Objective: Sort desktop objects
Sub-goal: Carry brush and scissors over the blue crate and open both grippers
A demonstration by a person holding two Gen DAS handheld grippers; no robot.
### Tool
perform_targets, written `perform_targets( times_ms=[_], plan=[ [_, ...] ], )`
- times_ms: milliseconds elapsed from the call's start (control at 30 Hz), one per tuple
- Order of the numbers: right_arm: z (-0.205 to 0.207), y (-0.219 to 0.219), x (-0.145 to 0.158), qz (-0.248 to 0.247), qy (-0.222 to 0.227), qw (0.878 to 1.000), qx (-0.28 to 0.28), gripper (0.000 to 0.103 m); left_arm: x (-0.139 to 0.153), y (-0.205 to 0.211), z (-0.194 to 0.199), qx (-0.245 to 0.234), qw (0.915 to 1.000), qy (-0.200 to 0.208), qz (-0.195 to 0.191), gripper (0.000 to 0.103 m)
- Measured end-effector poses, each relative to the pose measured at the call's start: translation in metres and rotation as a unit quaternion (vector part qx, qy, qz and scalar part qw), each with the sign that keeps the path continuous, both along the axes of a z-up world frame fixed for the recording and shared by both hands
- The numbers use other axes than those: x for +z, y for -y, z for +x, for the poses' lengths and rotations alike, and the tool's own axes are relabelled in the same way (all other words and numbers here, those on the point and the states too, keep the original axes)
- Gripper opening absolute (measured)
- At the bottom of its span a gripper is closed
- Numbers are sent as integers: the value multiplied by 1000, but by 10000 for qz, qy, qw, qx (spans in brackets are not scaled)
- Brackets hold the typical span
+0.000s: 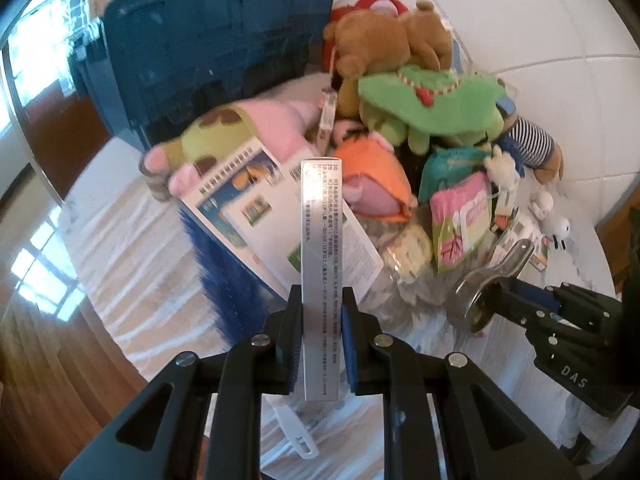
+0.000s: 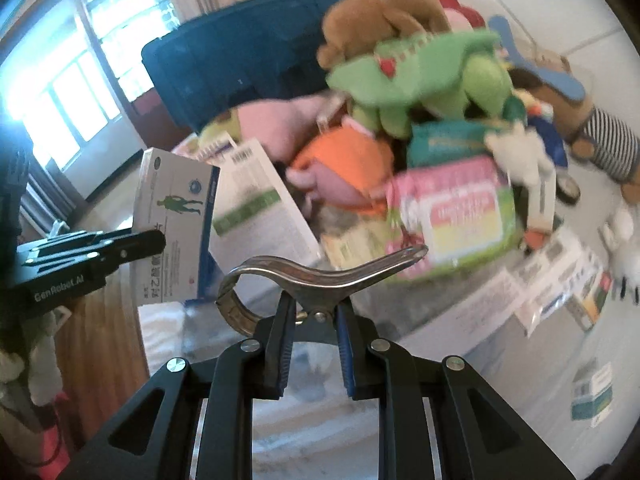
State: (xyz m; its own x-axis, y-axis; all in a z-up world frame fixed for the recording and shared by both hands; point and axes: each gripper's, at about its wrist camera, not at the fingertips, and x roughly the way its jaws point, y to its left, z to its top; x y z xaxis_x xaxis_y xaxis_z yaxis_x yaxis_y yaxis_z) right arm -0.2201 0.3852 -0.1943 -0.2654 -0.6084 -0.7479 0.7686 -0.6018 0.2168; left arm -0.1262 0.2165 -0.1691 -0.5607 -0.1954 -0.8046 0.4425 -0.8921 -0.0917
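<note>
My left gripper [image 1: 320,320] is shut on a slim white medicine box [image 1: 320,264], held edge-on above the table; the same box [image 2: 172,232] shows its face with a green figure in the right wrist view, beside the left gripper [image 2: 156,240]. My right gripper [image 2: 312,312] is shut on a metal clamp [image 2: 320,272], whose curved handles stick out sideways; it also shows in the left wrist view [image 1: 496,276], with the right gripper [image 1: 504,292] at the right. Ahead lies a pile of plush toys: brown bear [image 1: 384,36], green toy [image 1: 432,100], orange-pink toy [image 1: 372,184].
A dark blue crate [image 1: 208,48] stands behind the pile. A large white-blue box [image 1: 256,216], pink-green packets [image 2: 460,216], small boxes and leaflets [image 2: 552,280] lie on the white round table [image 1: 132,248]. Wooden floor lies to the left.
</note>
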Motion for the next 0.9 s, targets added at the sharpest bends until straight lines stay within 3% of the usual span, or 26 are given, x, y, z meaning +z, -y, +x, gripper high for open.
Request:
perform_targets(
  times_ms=[467,900],
  plan=[
    [16,44,71,-273,-637,9976,11,20,63,25,19,-153,9981,-538,-245,17],
    [44,105,122,-520,-1171,9910,-384,20,106,90,38,-676,9922,-926,-479,17]
  ],
)
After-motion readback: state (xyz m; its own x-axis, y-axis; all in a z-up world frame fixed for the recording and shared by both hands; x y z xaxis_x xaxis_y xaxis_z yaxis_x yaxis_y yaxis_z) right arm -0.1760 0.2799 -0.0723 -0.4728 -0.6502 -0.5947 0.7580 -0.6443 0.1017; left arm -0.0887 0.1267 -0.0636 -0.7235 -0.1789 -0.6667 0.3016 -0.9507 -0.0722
